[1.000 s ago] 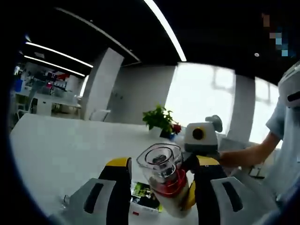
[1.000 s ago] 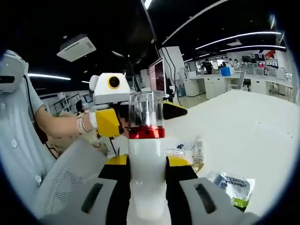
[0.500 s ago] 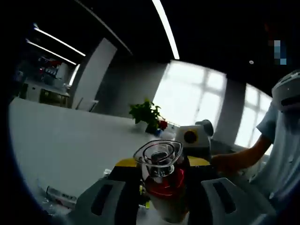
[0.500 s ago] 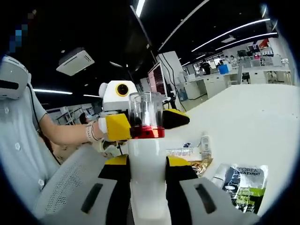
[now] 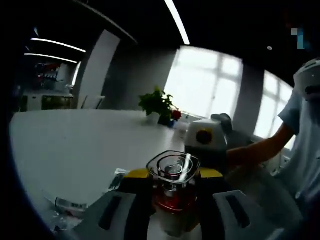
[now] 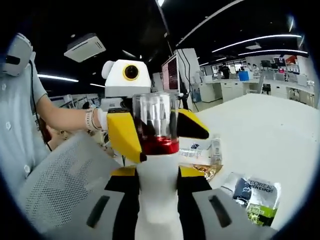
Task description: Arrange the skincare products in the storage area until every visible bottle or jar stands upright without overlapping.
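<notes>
A white bottle (image 6: 157, 192) with a red ring and a clear cap (image 6: 155, 117) stands upright between my right gripper's (image 6: 157, 182) jaws, which are shut on its white body. From the left, my left gripper (image 6: 157, 131) comes in with its yellow fingers (image 6: 122, 136) pressed on either side of the cap and red ring. In the left gripper view the same bottle (image 5: 171, 202) points at the camera cap first, held between my left gripper's (image 5: 172, 192) jaws. Behind it sits the right gripper's white body, held by a person's hand.
Sachets lie on the white table (image 6: 270, 145): a dark and green one (image 6: 252, 196), a gold one (image 6: 205, 170) and a small tube (image 6: 216, 148). More packets (image 5: 70, 205) lie at lower left. A mesh chair back (image 6: 60, 180) is close. A potted plant (image 5: 159, 104) stands far off.
My left gripper's jaws have closed in from a loose fit onto the bottle's cap and red ring. Both views have shifted with the hands; the bottle stays in the right gripper.
</notes>
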Tool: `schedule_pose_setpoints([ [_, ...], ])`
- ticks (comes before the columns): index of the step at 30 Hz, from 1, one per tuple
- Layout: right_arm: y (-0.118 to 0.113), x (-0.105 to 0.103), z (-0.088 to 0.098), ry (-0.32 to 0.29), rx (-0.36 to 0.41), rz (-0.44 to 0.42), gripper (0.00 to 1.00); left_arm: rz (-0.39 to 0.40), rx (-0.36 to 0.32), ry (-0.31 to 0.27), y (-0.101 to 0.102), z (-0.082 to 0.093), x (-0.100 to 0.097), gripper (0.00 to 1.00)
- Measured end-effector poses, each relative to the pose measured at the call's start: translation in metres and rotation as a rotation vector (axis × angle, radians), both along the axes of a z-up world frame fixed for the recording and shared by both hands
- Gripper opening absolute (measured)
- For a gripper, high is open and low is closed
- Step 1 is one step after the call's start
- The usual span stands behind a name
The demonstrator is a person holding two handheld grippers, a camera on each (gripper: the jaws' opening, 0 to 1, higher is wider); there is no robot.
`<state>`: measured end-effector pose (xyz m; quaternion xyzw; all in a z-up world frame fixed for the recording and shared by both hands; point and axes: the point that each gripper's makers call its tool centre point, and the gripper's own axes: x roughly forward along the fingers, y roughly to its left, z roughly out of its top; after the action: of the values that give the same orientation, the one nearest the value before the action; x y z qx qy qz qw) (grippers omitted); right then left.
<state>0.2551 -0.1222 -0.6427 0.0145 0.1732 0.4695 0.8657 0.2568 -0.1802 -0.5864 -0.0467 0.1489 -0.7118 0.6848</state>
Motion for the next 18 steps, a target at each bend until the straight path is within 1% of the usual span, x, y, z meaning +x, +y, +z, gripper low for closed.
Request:
schedule_pose_setpoints([
  [1,-0.001,0.002,-0.003,-0.002,-0.019,0.003,0.28,0.001,0.012,-0.003,-0.002,-0.003,0.002,0.30],
  [6,-0.009,0.005,-0.012,-0.018,-0.061,0.007,0.28,-0.003,0.044,-0.032,-0.009,-0.010,0.004,0.30],
  [11,-0.018,0.007,-0.021,-0.014,-0.090,-0.003,0.28,-0.021,0.078,-0.037,-0.018,-0.020,0.006,0.30],
  [17,-0.031,0.010,-0.028,-0.020,-0.128,-0.014,0.28,-0.037,0.108,-0.056,-0.030,-0.028,0.006,0.31],
  [18,-0.033,0.011,-0.028,-0.030,-0.124,-0.016,0.28,-0.038,0.108,-0.055,-0.032,-0.028,0.006,0.31],
])
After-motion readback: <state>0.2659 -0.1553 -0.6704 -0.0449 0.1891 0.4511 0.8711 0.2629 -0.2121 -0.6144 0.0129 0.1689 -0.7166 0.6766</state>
